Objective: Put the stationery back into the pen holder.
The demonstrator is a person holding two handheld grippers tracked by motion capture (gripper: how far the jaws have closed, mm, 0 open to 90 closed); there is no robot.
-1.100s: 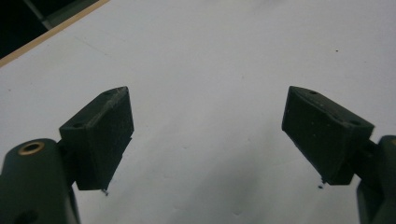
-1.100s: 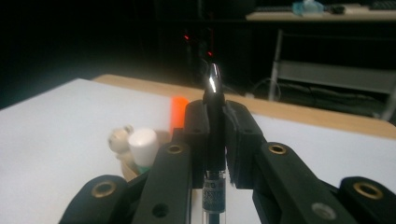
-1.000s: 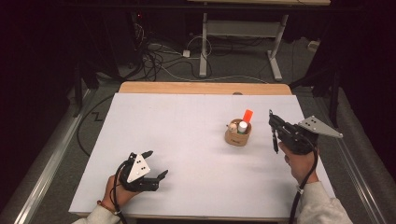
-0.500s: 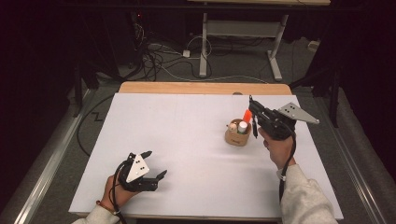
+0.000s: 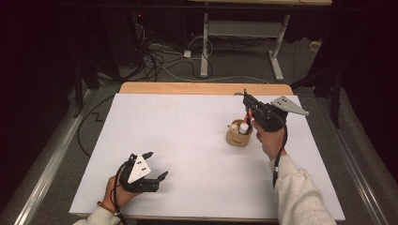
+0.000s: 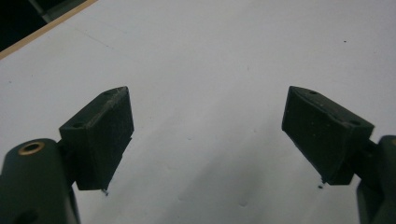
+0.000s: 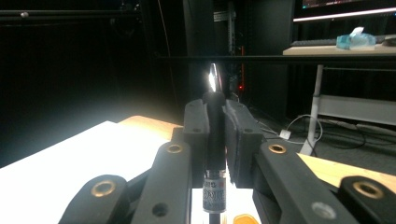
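Right gripper view: right tongs (image 7: 215, 135) clamped on upright black pen (image 7: 215, 154), beside holder cup (image 5: 239, 135). Keep vertical, center over cup, lower slowly. Left tongs (image 6: 208, 135) agape, idle on surface (image 5: 187, 140).

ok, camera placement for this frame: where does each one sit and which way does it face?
High view: fixed above the person's side, looking forward and down on the white table; both forearms, left gripper and right gripper by the wooden cup.
Left gripper view: rides the left gripper, looking down at bare table between open jaws.
Right gripper view: rides the right gripper, facing level across the far table edge, jaws shut on a black pen.
Shared: high and right gripper views both show the pen.
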